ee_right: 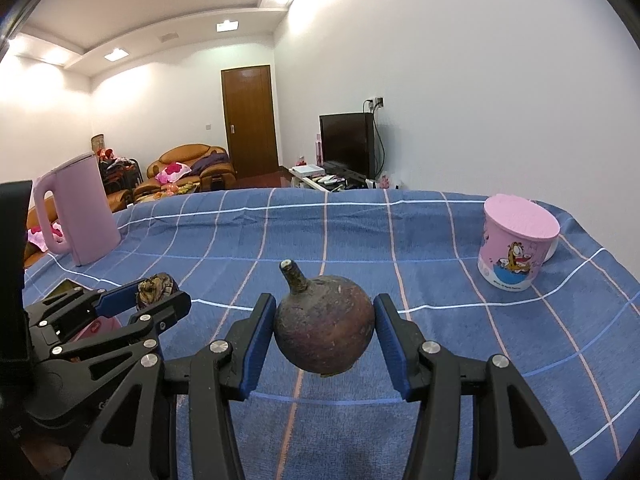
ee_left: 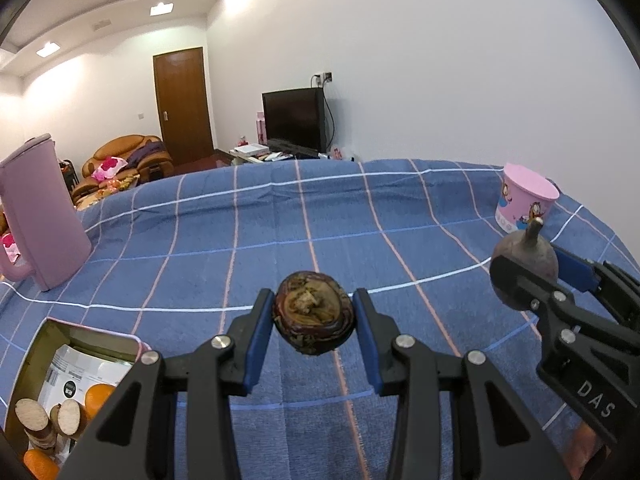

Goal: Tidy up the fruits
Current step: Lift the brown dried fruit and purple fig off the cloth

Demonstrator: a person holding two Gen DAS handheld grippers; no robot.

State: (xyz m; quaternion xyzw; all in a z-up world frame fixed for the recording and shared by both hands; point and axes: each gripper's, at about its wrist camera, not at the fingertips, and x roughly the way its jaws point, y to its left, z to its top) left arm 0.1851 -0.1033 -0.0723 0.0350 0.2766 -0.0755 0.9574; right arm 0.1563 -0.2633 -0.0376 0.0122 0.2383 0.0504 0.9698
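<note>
Carrying fruit above blue checked table (ee_left: 304, 216) | tin (ee_left: 48, 344), lower left of left view, holds oranges, cut pieces | right gripper (ee_right: 325, 330) fingers pinch stemmed mangosteen (ee_right: 324, 328) | left gripper (ee_left: 313, 318) fingers pinch smaller mangosteen (ee_left: 313, 314) | next, likely: lower into tin | writing: "DAS"

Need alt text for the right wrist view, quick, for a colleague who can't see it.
The right gripper holds a dark round fruit with a stub stem above a blue checked cloth. The left gripper holds another at left; a pink cup stands right.
</note>
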